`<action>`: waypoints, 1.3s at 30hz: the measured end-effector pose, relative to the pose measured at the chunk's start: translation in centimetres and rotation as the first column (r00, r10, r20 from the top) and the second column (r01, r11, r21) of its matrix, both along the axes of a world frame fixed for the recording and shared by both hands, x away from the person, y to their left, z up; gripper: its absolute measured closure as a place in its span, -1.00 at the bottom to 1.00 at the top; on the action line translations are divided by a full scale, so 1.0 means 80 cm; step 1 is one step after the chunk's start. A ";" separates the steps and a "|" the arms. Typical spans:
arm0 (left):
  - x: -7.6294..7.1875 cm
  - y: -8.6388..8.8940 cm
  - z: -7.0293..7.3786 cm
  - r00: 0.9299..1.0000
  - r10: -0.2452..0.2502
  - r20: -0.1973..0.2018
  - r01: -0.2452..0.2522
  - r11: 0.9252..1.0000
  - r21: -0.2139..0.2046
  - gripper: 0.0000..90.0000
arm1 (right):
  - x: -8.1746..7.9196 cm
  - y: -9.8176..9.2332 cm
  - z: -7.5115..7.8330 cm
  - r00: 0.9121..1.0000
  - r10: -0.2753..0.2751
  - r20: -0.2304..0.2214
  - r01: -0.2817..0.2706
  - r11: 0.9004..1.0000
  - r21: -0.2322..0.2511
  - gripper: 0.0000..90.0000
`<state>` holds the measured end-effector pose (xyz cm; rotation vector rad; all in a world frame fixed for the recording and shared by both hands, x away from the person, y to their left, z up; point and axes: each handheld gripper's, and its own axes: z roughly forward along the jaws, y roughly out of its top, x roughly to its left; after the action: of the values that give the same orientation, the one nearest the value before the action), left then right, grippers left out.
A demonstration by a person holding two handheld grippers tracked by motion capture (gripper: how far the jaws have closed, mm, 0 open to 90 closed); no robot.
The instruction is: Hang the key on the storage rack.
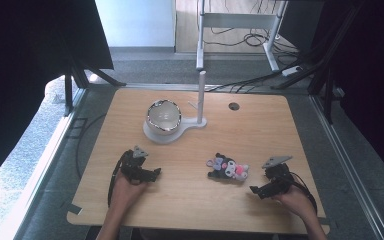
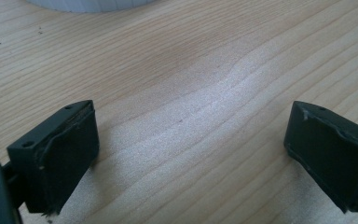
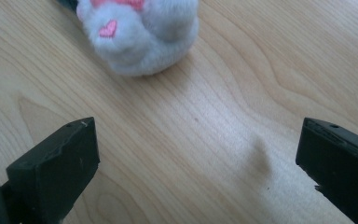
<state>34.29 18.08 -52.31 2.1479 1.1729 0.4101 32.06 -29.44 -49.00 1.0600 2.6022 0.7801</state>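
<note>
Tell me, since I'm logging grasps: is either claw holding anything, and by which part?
Nothing is held. Left claw and right claw are open over bare wood; the plush toy lies untouched.

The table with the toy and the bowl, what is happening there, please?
A person holds a gripper in each hand over a wooden table. Both are open and hold nothing. The right gripper lies close to a small plush toy, not touching it. The left gripper rests over bare wood. A bowl sits on a white stand farther back, untouched.
</note>
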 end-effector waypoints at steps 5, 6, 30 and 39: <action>0.000 0.000 0.000 1.000 0.000 0.000 0.000 1.000 0.001 -0.93 | 0.009 0.008 0.007 1.000 0.027 -0.002 -0.027 0.999 -0.021 -1.00; 0.000 0.000 0.000 1.000 -0.001 0.000 0.001 1.000 0.001 -0.93 | 0.012 0.011 0.009 0.999 0.038 -0.008 -0.038 0.999 -0.025 -0.99; 0.000 0.000 0.000 1.000 -0.001 0.000 0.001 1.000 0.001 -0.93 | 0.046 0.068 0.028 0.970 0.206 -0.126 -0.227 0.957 -0.180 -0.82; 0.000 0.000 0.000 1.000 -0.001 0.000 0.001 1.000 0.001 -0.93 | 0.061 0.098 0.032 0.945 0.256 -0.202 -0.300 0.926 -0.230 -0.70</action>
<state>34.30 18.10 -52.31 2.1493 1.1718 0.4108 36.93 -21.56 -46.46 0.7180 2.9410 0.3973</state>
